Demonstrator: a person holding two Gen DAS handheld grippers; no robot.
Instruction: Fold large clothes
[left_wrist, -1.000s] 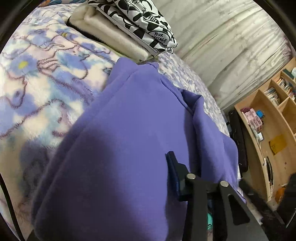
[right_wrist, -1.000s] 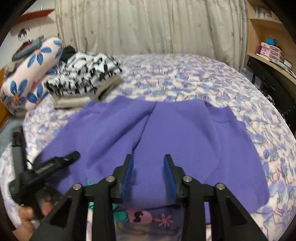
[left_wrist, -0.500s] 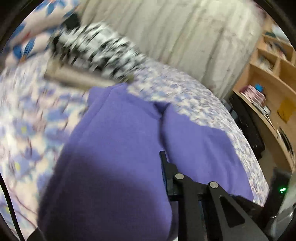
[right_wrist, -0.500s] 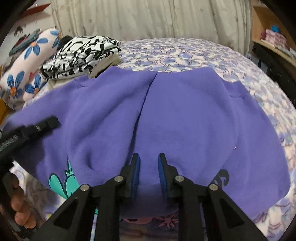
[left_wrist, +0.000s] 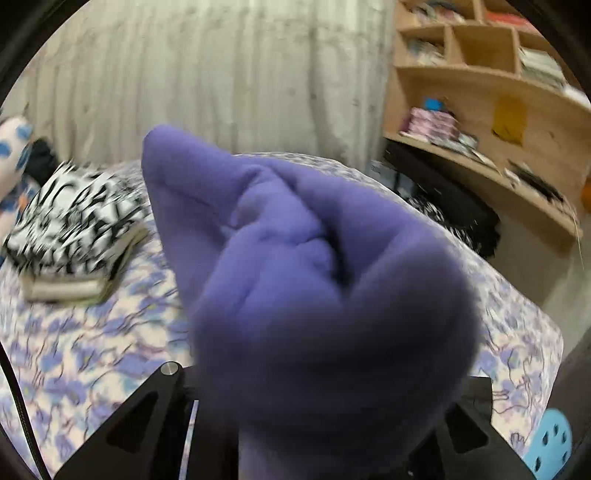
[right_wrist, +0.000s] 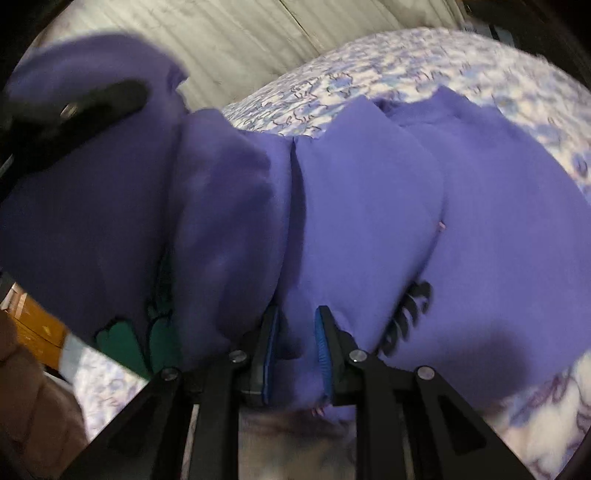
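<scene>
right gripper (right_wrist: 293, 347): black frame, blue-padded fingers (right_wrist: 269, 343) clenched on a fold at the near edge of the purple sweatshirt (right_wrist: 461, 229); cloth pinched between both pads, bunched just beyond them.

left gripper (left_wrist: 325, 369): fingertips hidden under a heap of the same purple sweatshirt (left_wrist: 303, 277); black frame shows on either side below the cloth. the fingers grasp the garment and hold a bundle of it raised above the bed, the fabric draped over them and filling the middle of the left wrist view. from the right wrist view the left gripper (right_wrist: 70, 107) appears at upper left as a black bar pressed into lifted purple cloth.

purple sweatshirt: one side raised and folded over at left, the rest spread flat on the bed; a centre seam runs away from the right fingers. green print patch (right_wrist: 122, 343) on the lifted underside at lower left; dark print marks (right_wrist: 410, 314) on the right near the edge.

bed (left_wrist: 92, 332): cover with a blue and lilac floral pattern on white; carries the garment.

stack of folded clothes (left_wrist: 74, 232): black-and-white patterned piece on top, beige piece beneath; on the bed, left of the raised cloth, apart from it.

pillow (left_wrist: 14, 147): white with blue flowers, far left edge, blurred.

curtain (left_wrist: 221, 81): pale, pleated, behind the bed.

wooden shelves (left_wrist: 480, 110): right of the bed, holding books and small boxes, blurred.

blue perforated object (left_wrist: 550, 443): lower right corner, beside the bed; cannot tell what it is.
</scene>
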